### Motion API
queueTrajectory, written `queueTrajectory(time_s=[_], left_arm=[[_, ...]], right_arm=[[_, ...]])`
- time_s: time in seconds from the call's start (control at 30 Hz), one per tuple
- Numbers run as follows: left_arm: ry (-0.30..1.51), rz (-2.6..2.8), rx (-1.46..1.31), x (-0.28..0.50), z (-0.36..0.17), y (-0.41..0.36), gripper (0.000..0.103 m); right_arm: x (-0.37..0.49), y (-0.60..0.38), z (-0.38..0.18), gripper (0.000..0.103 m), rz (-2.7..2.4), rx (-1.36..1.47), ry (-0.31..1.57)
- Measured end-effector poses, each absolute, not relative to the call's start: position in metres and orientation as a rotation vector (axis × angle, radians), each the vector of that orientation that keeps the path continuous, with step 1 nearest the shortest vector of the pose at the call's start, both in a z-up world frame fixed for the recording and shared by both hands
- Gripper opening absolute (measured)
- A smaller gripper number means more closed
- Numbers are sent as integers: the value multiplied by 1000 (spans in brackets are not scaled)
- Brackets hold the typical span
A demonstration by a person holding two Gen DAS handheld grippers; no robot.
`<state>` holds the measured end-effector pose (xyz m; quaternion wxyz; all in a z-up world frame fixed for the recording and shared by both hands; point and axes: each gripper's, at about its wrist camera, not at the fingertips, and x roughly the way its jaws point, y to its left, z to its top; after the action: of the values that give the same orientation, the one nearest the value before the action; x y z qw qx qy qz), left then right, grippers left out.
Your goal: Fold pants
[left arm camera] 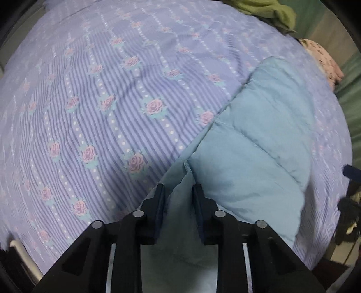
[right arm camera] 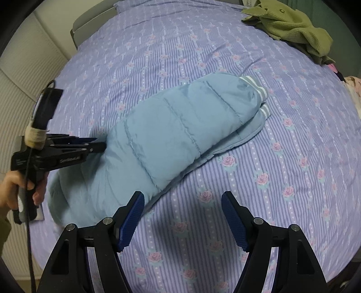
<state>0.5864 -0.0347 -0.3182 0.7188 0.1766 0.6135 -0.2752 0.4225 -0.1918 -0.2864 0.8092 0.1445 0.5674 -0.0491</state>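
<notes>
Now quilted blue pants [right arm camera: 171, 133] lie doubled — left tool [left arm camera: 178, 191] pinching them, right tool [right arm camera: 182, 202] apart.

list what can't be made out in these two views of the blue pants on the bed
- Left wrist view: the waist end of the blue pants is hidden beneath the left gripper.
- Left wrist view: the green garment is cut off by the top edge.
- Right wrist view: the pink patterned cloth is cut off by the right edge.
</notes>
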Motion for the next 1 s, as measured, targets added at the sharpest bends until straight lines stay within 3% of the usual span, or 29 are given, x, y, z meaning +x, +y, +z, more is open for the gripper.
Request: queueTrajectory(time_s=[0.13,0.23,0.27,0.37,0.6,0.73,1.0], left_arm=[[1319,-542,300,581,-293,-20,36],[1185,-509,143,558,-244,24,66],[1155,-496,114,551,-234,37,68],[1117,-414,27,528,-215,100,68],[1249,-333,-131,471,-259,186,62],[1276,-334,-314,463,-284,200,47],[1351,-312,-448,479,-327,195,37]], right_arm=[[424,-187,-283,72,-83,307,1212],[423,-178,-273,72,-49,296,1197],[424,-176,-271,72,-37,295,1192],[423,-160,-263,72,2,278,1183],[427,-91,-267,72,134,140,1197],[426,-59,-273,72,191,69,1215],[426,-47,-280,72,175,36,1259]])
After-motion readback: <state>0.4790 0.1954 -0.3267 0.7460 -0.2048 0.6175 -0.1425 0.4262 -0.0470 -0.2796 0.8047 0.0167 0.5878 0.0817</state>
